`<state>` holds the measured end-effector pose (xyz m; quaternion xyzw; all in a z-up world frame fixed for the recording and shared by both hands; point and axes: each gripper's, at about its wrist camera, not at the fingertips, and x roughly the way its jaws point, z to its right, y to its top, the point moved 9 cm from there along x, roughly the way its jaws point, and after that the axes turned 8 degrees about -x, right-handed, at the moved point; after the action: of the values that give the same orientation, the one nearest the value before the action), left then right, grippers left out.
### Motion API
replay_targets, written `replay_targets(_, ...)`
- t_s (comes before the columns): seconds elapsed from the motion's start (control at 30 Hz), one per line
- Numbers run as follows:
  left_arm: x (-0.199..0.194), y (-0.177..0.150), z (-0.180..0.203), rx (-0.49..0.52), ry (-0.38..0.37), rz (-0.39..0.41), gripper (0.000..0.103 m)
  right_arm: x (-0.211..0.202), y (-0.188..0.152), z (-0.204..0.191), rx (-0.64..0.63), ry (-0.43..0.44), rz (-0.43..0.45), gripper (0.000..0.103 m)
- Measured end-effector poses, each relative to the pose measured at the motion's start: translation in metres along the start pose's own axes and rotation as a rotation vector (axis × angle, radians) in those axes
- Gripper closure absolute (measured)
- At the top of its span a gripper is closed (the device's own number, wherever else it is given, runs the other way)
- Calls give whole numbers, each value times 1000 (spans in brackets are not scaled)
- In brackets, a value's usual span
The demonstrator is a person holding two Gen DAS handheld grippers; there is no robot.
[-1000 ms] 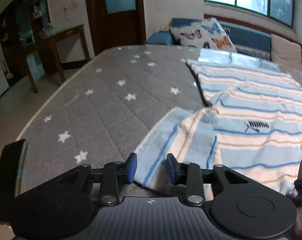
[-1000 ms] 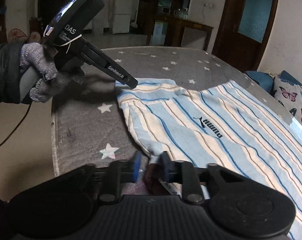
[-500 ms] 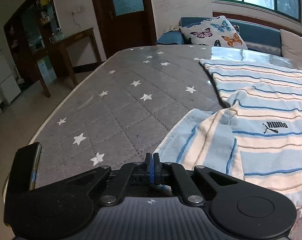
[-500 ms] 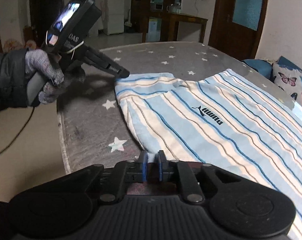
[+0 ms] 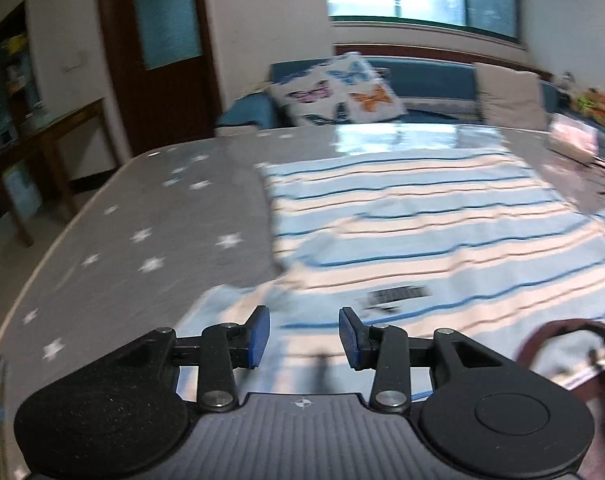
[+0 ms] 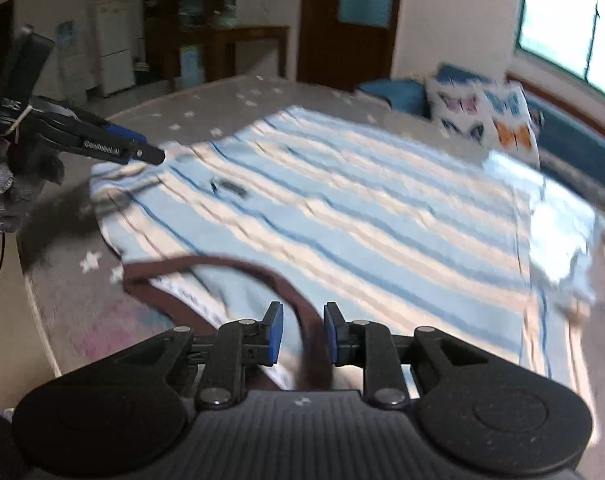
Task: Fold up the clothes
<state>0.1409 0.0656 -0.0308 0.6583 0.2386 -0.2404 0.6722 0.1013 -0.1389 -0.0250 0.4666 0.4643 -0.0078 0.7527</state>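
The left claw (image 5: 303, 336) has just been opening, nothing between its pads. The right claw (image 6: 300, 334), also just opening, stands narrow around the brown collar (image 6: 262, 272) at lower centre, seemingly letting go so the striped shirt (image 6: 342, 208) lies flat mid-frame on the starred table (image 5: 142, 240).
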Motion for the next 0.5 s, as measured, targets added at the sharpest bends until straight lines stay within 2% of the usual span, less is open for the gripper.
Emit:
replay_targets(0.13, 8, 3, 35, 41, -57, -7, 58, -4, -29, 4, 40, 2, -48, 82)
replay_targets(0.2, 11, 4, 53, 63, -86, -14, 58, -12, -37, 6, 62, 11, -45, 81)
replay_targets(0.33, 18, 6, 90, 116, -138, -18, 57, -32, -35, 7, 71, 16, -16, 80)
replay_targets(0.5, 28, 1, 131, 167, -192, -18, 54, -44, -32, 29, 144, -32, 28, 78)
